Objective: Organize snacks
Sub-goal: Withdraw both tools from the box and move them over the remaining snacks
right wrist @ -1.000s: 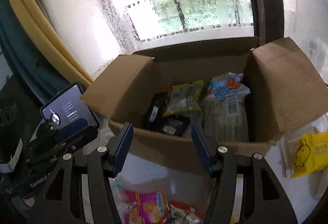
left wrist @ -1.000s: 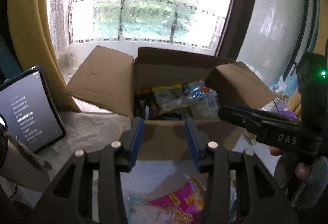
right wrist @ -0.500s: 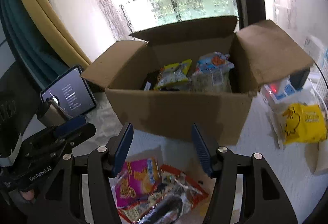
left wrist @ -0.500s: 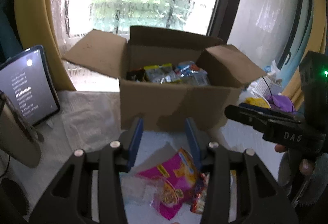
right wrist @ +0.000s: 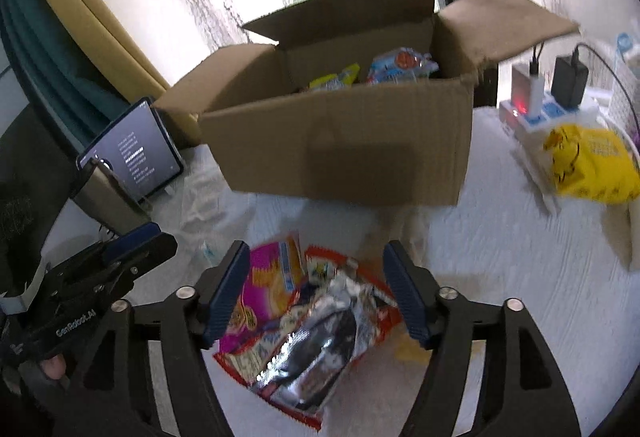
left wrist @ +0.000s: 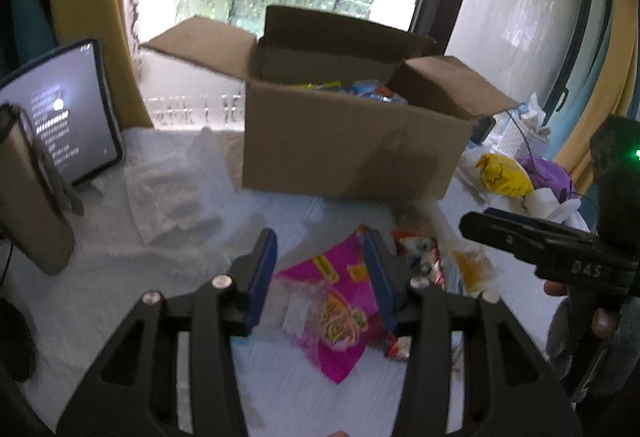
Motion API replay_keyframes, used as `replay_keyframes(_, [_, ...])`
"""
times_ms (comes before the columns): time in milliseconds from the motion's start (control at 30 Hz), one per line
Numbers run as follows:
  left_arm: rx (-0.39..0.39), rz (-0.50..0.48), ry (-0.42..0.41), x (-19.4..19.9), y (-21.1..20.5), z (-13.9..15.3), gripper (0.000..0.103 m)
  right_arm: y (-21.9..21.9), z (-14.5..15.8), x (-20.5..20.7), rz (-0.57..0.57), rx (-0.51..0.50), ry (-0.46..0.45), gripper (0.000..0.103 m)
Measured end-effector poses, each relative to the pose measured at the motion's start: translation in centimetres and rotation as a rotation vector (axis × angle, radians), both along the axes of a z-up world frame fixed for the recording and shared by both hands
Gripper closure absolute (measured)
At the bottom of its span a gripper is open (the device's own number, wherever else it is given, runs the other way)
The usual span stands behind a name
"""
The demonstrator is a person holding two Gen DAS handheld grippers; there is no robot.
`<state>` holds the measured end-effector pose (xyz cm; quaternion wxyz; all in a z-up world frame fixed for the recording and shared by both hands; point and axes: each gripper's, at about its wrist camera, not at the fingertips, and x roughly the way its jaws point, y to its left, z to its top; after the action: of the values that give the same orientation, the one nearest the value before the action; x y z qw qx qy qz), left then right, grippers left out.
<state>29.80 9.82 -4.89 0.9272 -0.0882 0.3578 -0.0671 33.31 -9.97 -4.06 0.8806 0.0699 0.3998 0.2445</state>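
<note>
Right wrist: silver snack pack [right wrist: 316, 341] flat, long axis toward box [right wrist: 340, 141].

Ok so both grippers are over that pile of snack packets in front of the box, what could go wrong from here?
1. The pink packet and the red-edged foil packet overlap, so the opening right gripper may pinch both.
2. Both grippers aim at one pile; the left gripper, also opening, could bump the right.
3. The cardboard box has flaps spread out; a lifted packet may catch its near wall.
</note>
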Motion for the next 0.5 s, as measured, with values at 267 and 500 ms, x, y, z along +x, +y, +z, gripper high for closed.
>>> replay_keyframes(267, [-0.021,0.01,0.052,-1.1,1.1,-2.8,0.032,-0.1,-2.3,-1.3,-0.01,0.026,0.056,0.025])
replay_keyframes(500, [-0.004,0.018,0.089,-1.0,1.8,-4.6,0.025,-0.1,-4.2,-1.9,-0.015,0.044,0.107,0.025])
